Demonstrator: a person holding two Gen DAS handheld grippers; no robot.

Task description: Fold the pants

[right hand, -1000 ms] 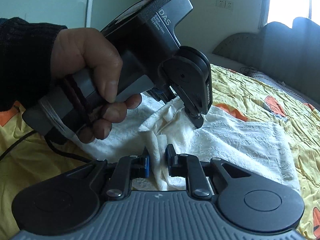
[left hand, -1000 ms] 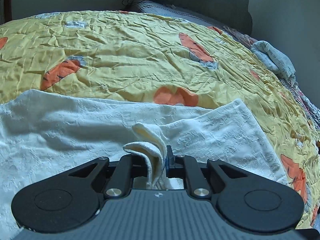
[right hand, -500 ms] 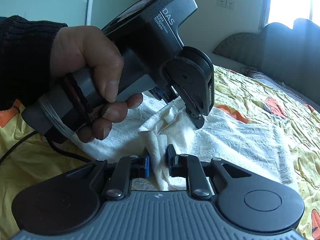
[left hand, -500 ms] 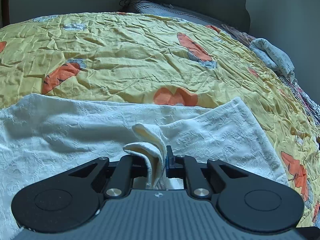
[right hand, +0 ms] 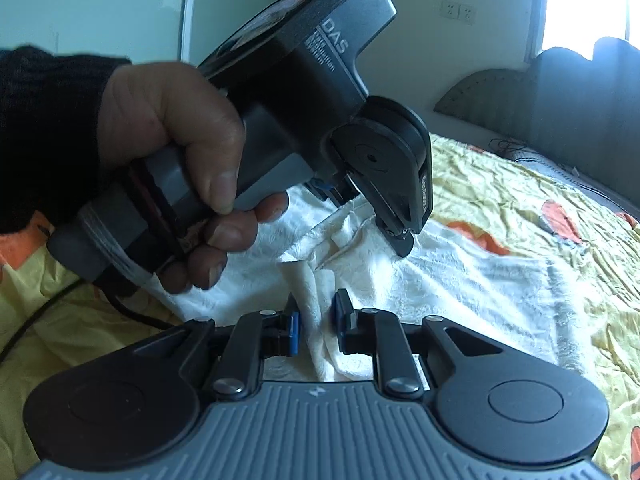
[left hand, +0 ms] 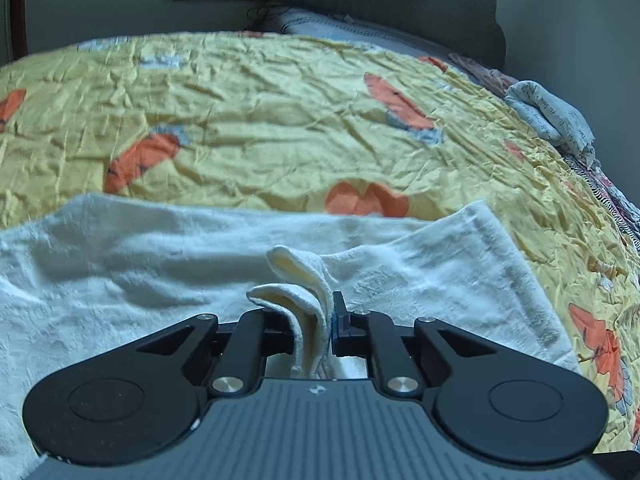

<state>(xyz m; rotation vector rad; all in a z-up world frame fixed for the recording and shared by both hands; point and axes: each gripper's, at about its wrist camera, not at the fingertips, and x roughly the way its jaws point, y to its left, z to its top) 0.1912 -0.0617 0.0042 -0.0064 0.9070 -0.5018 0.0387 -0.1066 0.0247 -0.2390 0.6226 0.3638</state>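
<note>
Cream-white pants (left hand: 132,264) lie spread across the yellow bedspread (left hand: 260,112). My left gripper (left hand: 308,324) is shut on a bunched fold of the pants' near edge, which sticks up between the fingers. In the right wrist view the pants (right hand: 460,280) lie ahead, and my right gripper (right hand: 315,326) has its jaws slightly apart around another fold of the fabric. The left gripper (right hand: 400,236) shows there too, held in a hand just above the cloth, close ahead of the right one.
A grey headboard (left hand: 360,4) and a grey pillow (left hand: 340,28) are at the bed's far end. A folded printed cloth (left hand: 552,116) lies at the right edge. A black cable (right hand: 52,312) runs over the bedspread at the left.
Both grippers have shifted slightly forward over the bed with the fabric. The right gripper's jaws have opened a little wider around the fold.
</note>
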